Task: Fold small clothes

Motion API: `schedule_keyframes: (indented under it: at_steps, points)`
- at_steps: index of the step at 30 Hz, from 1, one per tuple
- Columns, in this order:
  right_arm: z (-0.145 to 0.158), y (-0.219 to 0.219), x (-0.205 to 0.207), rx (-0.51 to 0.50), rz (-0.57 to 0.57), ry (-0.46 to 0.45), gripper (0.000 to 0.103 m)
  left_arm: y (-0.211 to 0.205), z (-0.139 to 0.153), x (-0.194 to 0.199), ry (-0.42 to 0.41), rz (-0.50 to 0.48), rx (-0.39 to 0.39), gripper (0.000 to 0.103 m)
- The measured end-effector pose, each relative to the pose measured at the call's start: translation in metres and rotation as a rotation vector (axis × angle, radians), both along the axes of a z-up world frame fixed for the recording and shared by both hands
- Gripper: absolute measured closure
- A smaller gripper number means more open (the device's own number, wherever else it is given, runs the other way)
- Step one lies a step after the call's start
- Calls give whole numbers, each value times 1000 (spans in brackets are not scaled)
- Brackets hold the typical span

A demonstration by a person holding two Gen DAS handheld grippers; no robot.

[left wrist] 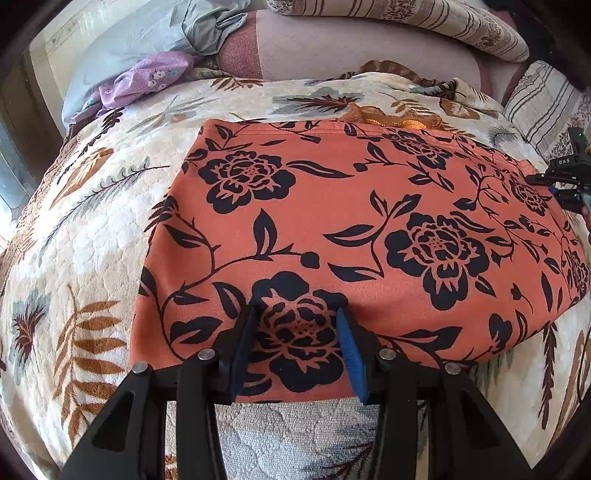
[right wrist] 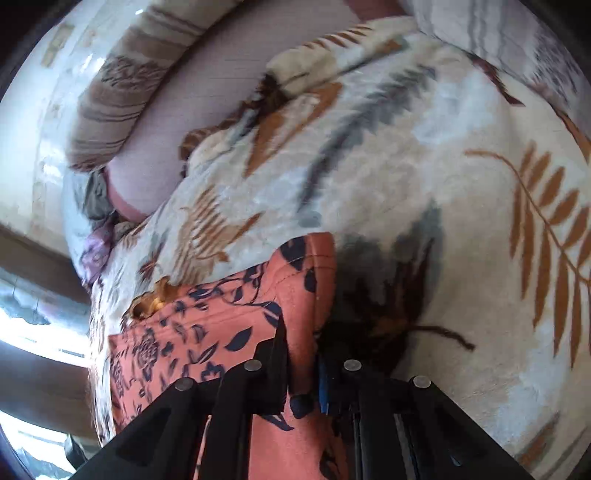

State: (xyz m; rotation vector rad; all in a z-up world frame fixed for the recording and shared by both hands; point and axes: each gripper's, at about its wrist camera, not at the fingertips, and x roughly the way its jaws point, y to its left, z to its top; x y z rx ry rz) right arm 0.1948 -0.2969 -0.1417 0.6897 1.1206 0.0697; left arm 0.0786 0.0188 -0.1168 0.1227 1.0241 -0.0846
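2 tools in view, 1 per hand. Orange floral garment [left wrist: 332, 229] w/ black flower print lies spread flat on the leaf-print blanket [left wrist: 92, 258] covering the bed, roughly centred, near edge towards the left wrist cam.

Left tool [left wrist: 299, 314]: fingers apart, 1 each side of a black flower at the garment's near edge, tips resting on or just above the cloth; nothing pinched between them. Blue pad visible on the right finger [left wrist: 351, 350].

Right tool [right wrist: 301, 354]: fingers close together w/ a strip of the garment's edge [right wrist: 295, 295] running between them, so clamped on the cloth. Right wrist view is blurred and tilted; hem stitching shows along that edge. In the left wrist view the right tool [left wrist: 565, 184] sits at the garment's far right side, touching the cloth there.

Small orange-brown bunched fabric bit [left wrist: 391, 118] peeks out at the garment's far edge; can't tell what it is.

Other stuff at the bed's far end: purple flowered cloth [left wrist: 147, 81] and a grey-blue crumpled cloth [left wrist: 199, 29] at far left, striped pillow [left wrist: 424, 22] at top, 2nd striped pillow [left wrist: 543, 103] at far right. All well apart from the garment.
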Motion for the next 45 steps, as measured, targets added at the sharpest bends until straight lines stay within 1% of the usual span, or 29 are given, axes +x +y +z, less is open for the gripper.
schedule_keyframes:
  at_steps: [1, 3, 4, 5, 7, 11, 12, 13, 14, 15, 16, 17, 19, 21, 23, 24, 25, 27, 29, 30, 32, 33, 34, 37, 39, 41, 42, 43, 45]
  points:
    - [1, -2, -3, 12, -12, -25, 78, 1, 1, 1, 6, 1, -6, 57]
    - [16, 0, -15, -45, -33, -44, 64, 5, 2, 2, 21, 0, -33, 57]
    - [25, 3, -20, -68, -40, -59, 32, 7, 3, 3, 27, -1, -46, 57]
    - [37, 2, -30, -83, -63, -97, 19, 8, 4, 4, 35, -5, -52, 57]
    - [63, 7, -54, -88, -84, -173, 19, 13, 13, 3, 42, 3, -80, 58]
    - [85, 45, -98, 68, 58, -244, 19, 47, 34, -7, -18, 106, -175, 58]
    - [84, 59, -105, 86, 107, -239, 19, 61, 28, -7, 8, 151, -195, 67]
    - [80, 71, -112, 95, 143, -232, 19, 75, 16, -7, 72, 196, -221, 99]
    - [73, 84, -116, 93, 174, -217, 19, 91, 3, -7, 127, 239, -271, 102]
    - [64, 95, -119, 84, 202, -193, 19, 107, -2, -13, 128, 266, -375, 102]
    - [53, 101, -123, 80, 214, -166, 19, 118, -3, -18, 139, 289, -427, 102]
    - [44, 104, -125, 83, 210, -141, 19, 124, 0, -25, 145, 305, -441, 102]
    - [31, 104, -131, 105, 189, -124, 19, 126, 5, -31, 168, 300, -411, 102]
    - [27, 101, -136, 118, 171, -148, 18, 128, 20, -31, 131, 266, -389, 101]
    - [25, 99, -138, 141, 155, -164, 16, 131, 42, -18, 54, 245, -389, 73]
    - [25, 99, -138, 143, 156, -170, 15, 132, 52, -6, 20, 243, -395, 33]
    - [25, 99, -139, 137, 160, -175, 15, 132, 59, 9, -14, 240, -395, 17]
    - [25, 100, -141, 132, 162, -190, 15, 126, 60, 49, -13, 189, -386, 18]
    - [25, 100, -141, 131, 166, -199, 14, 119, 47, 88, 57, 174, -379, 25]
    - [25, 100, -142, 134, 166, -203, 14, 114, 38, 105, 86, 171, -368, 35]
    - [26, 99, -144, 139, 164, -204, 14, 110, 19, 127, 138, 183, -343, 45]
    - [26, 99, -144, 139, 167, -206, 14, 111, 11, 134, 159, 201, -340, 60]
    - [25, 99, -144, 139, 169, -207, 14, 112, 5, 138, 174, 218, -325, 90]
    - [25, 100, -145, 134, 182, -216, 14, 121, 17, 118, 97, 277, -365, 96]
    - [24, 99, -147, 132, 187, -224, 14, 127, 18, 100, 52, 299, -356, 98]
    - [23, 99, -146, 126, 192, -225, 14, 137, -7, 103, 114, 323, -356, 97]
    - [23, 101, -146, 121, 194, -219, 14, 143, -12, 105, 119, 333, -391, 96]
    - [24, 101, -145, 119, 191, -207, 14, 146, -9, 108, 121, 341, -408, 97]
    - [30, 99, -143, 129, 179, -180, 14, 142, 2, 111, 105, 335, -367, 98]
